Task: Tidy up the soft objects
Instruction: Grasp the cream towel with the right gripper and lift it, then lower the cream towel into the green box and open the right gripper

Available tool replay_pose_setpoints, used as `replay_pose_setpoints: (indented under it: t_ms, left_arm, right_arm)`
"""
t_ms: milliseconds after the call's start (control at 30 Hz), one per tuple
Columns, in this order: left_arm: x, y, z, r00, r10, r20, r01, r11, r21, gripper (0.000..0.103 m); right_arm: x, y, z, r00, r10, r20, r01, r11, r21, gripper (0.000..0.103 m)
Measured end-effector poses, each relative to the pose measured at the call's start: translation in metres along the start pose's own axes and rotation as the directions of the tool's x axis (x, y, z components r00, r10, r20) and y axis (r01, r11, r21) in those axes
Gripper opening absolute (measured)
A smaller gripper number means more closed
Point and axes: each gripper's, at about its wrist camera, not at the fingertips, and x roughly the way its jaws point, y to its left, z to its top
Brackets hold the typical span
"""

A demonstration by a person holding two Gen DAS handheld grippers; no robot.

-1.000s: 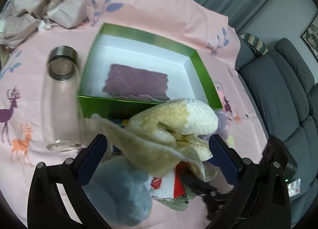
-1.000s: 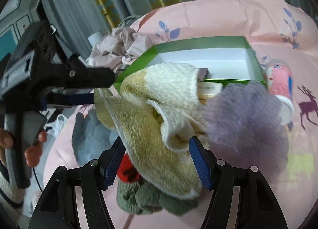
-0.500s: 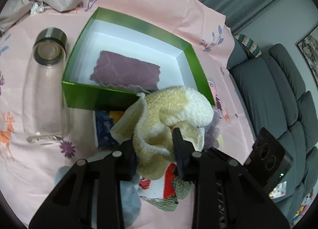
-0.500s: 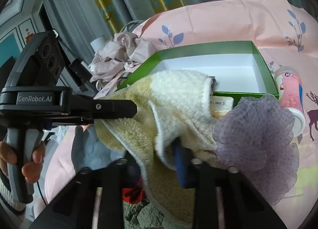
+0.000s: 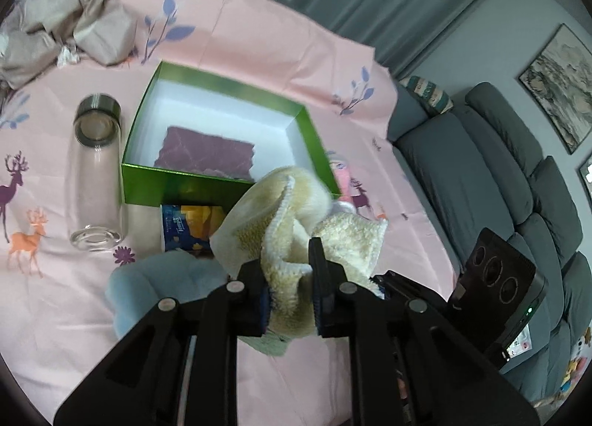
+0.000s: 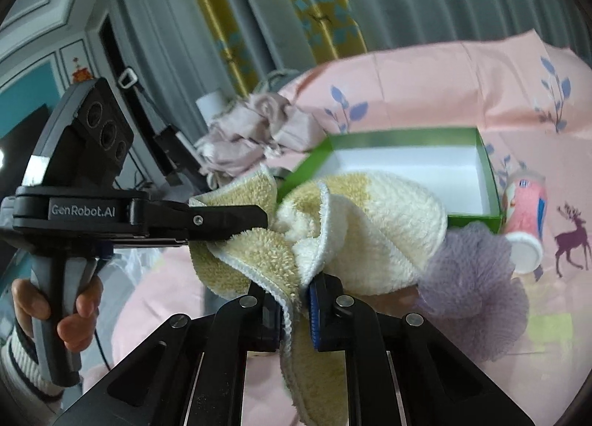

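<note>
— While both grippers are clamping down, what do you see, going from the left of the left wrist view?

— At left a glass bottle lies on the pink cloth. Just right of it sits the green box, a dark red cloth flat on its floor. Lower centre, the left gripper has its jaws closing on a bunched fold of the cream towel. A grey-blue plush lies at lower left of it.

— And the right wrist view?

— At left a hand holds the other tool, pinching one towel edge. Lower centre, the right gripper is closing on a hem, cloth squeezed between the pads. A purple mesh puff sits at right.

— Which step?

— The pickup, I'd say: towel gripped at two spots, in front of the box's near wall. Next it probably needs spreading or folding, then carrying over that wall.

— Which way does it lie?

— Too crumpled for a clear long axis; roughly it stretches between the two grips, left to right in the right wrist view.
</note>
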Motion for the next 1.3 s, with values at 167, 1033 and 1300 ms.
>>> replay_pose_setpoints:
  t_ms: [167, 1033, 1300]
  left_arm:
    - [-0.034, -0.024, 0.002, 0.997, -0.02, 0.075, 0.015, 0.998, 0.066, 0.014]
    - [-0.094, -0.092, 0.065, 0.954, -0.044, 0.298, -0.035, 0.966, 0.256, 0.014]
    - [-0.064, -0.073, 0.09, 0.958, 0.012, 0.286, -0.08, 0.971, 0.227, 0.014]
  right_arm:
    - [-0.03, 0.024, 0.015, 0.997, 0.031, 0.076, -0.028, 0.999, -0.037, 0.012]
    - [-0.095, 0.083, 0.104, 0.942, -0.05, 0.331, 0.14, 0.957, -0.255, 0.012]
    - [-0.063, 0.064, 0.121, 0.948, -0.086, 0.307, 0.168, 0.953, -0.253, 0.012]
